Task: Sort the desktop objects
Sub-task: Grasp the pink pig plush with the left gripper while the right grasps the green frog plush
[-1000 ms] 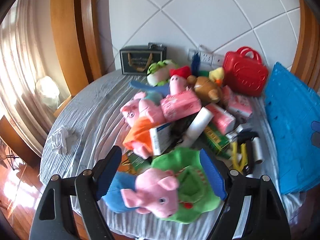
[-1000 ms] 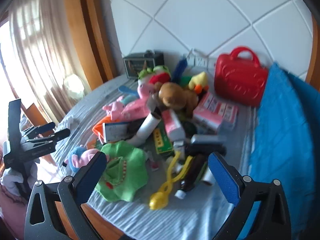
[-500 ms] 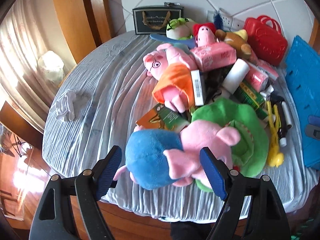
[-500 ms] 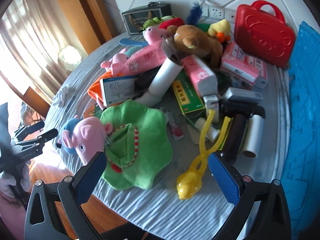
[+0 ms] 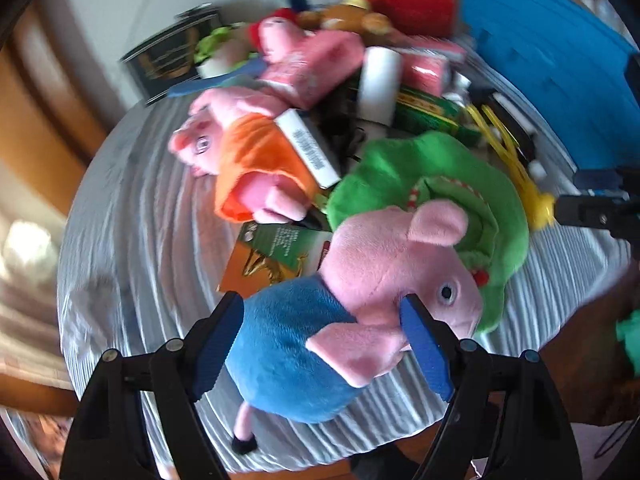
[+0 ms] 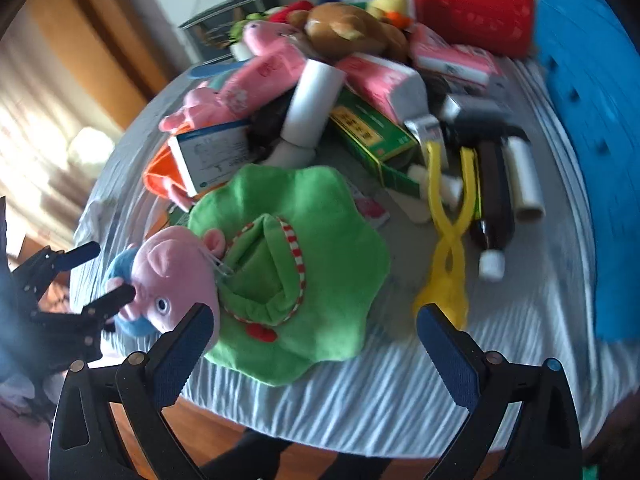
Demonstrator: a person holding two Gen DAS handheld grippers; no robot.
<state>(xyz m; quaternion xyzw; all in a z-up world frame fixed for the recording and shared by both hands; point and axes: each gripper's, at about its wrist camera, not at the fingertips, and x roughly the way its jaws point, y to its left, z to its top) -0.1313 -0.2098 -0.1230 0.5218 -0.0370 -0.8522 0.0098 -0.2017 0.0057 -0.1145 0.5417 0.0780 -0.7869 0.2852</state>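
Left wrist view puts the left gripper (image 5: 322,344) at the lower middle of the frame, its blue pads spread wide around a pig plush in a blue shirt (image 5: 360,312); whether the pads press the toy I cannot tell; the plush lies at the near edge of the striped tablecloth (image 5: 132,216), its head against a green plush hat (image 5: 436,176); an orange-dressed pig plush (image 5: 244,160) sits in the centre left. Right wrist view shows the right gripper (image 6: 316,344) released at the bottom, jaws apart over the hat's near rim and gripping nothing; yellow plastic tongs (image 6: 448,232) lie at centre right beside a dark brown bottle (image 6: 494,200); a red plastic case (image 6: 472,4) stands at the upper right.
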